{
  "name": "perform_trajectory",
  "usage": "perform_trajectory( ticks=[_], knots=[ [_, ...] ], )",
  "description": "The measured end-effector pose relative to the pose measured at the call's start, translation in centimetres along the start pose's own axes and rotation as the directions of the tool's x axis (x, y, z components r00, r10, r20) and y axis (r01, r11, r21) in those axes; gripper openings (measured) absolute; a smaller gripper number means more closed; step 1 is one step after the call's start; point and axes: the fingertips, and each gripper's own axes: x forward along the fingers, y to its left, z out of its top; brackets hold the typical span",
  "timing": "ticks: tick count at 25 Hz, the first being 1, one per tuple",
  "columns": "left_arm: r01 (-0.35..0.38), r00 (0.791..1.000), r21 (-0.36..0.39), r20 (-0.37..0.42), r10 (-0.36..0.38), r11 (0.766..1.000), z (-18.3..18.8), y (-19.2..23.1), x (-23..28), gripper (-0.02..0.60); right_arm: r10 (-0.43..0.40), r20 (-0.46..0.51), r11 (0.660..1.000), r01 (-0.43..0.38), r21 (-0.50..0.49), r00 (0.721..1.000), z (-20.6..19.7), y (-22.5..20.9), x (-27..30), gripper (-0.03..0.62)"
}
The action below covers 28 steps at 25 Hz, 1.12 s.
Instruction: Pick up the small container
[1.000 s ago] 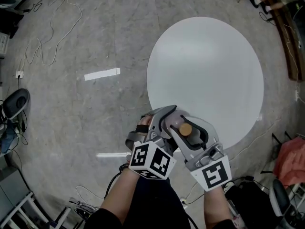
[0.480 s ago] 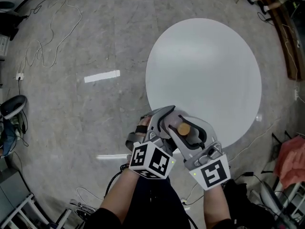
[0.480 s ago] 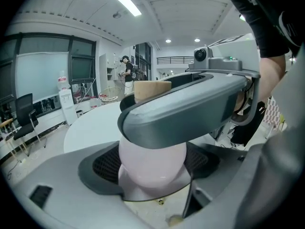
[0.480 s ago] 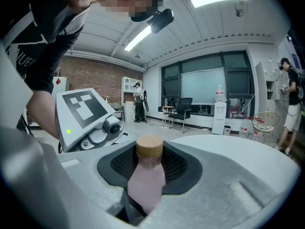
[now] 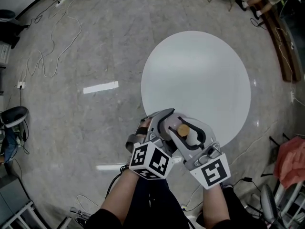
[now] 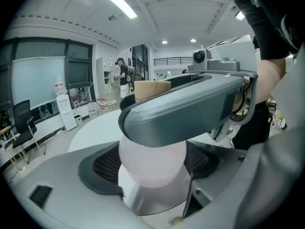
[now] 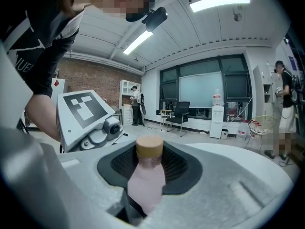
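In the head view, the left gripper (image 5: 161, 119) and the right gripper (image 5: 188, 123) are pressed side by side over the near rim of the round white table (image 5: 200, 70). Between them is the small pale-pink plastic bottle (image 5: 187, 133) with a tan cap (image 5: 182, 129). Against the earlier frames the grip and the bottle's pose are unchanged. The tabletop now looks smaller and sits lower in the picture, with more of the grey floor (image 5: 95, 46) showing beyond it. The cap faces up towards the camera, and the body runs down from it between the jaws.

In the left gripper view, the bottle's (image 6: 152, 162) rounded body fills the gap of the left gripper (image 6: 153, 187), whose jaws are closed against it. One grey jaw of the right gripper (image 6: 190, 104) crosses in front, and the cap (image 6: 151, 90) shows above that.

In the right gripper view, the right gripper (image 7: 148, 178) is clamped on the bottle (image 7: 146, 181), which stands upright. Its long axis runs top to bottom, with the cap (image 7: 149, 147) uppermost. The left gripper's marker cube (image 7: 86, 109) is close on the left.
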Motion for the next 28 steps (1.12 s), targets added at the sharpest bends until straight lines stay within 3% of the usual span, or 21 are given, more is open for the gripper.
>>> perform_trajectory(
  ticks=[17, 28],
  knots=[
    [0.014, 1.000, 0.007, 0.007, -0.014, 1.000, 7.4, 0.9, -2.1, 0.364, -0.011, 0.041, 1.000, 0.012, -0.009, 0.999, 7.3, -2.3, -2.3, 0.133],
    [0.018, 1.000, 0.013, -0.006, -0.018, 1.000, 10.6, -0.4, -5.9, 0.364, -0.014, 0.051, 1.000, 0.015, -0.019, 0.999, 11.5, -0.4, -4.4, 0.133]
  ],
)
